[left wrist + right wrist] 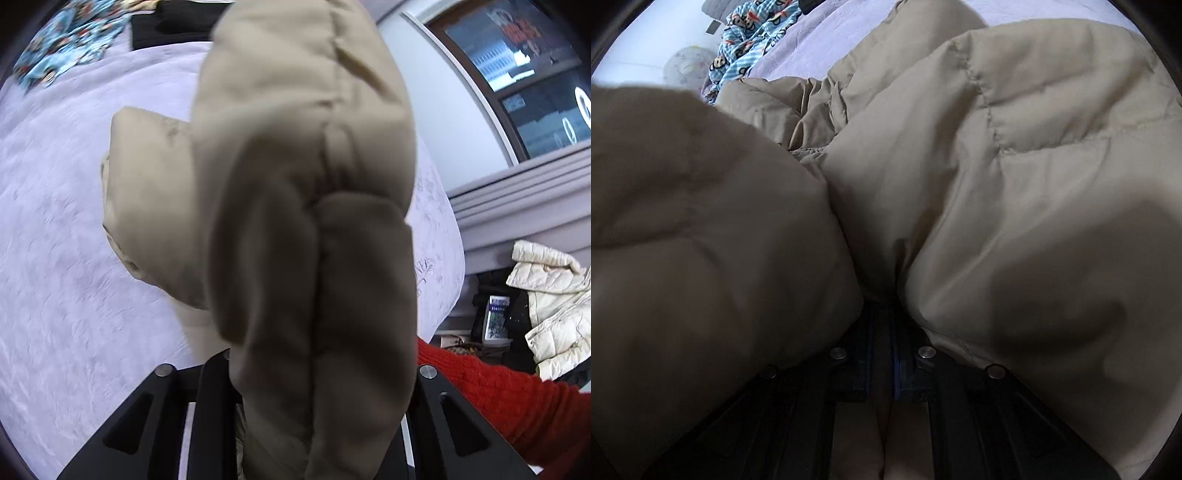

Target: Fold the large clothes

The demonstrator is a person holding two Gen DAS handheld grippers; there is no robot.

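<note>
A beige quilted puffer jacket [295, 184] hangs lifted above a pale lilac bedspread [66, 221] in the left wrist view. My left gripper [314, 398] is shut on a thick bunch of its padding, and the fabric hides the fingertips. In the right wrist view the same beige jacket [1015, 166] fills nearly the whole picture. My right gripper [882, 325] is shut on a pinched fold of it, with the two jaws close together and cloth bulging on both sides.
A blue cartoon-print cloth [66, 40] [753, 40] and a dark garment [173, 26] lie at the far side of the bed. A cream puffer jacket [554, 306] sits off the bed at the right, beside a person's red sleeve [517, 398]. A window [524, 74] stands beyond.
</note>
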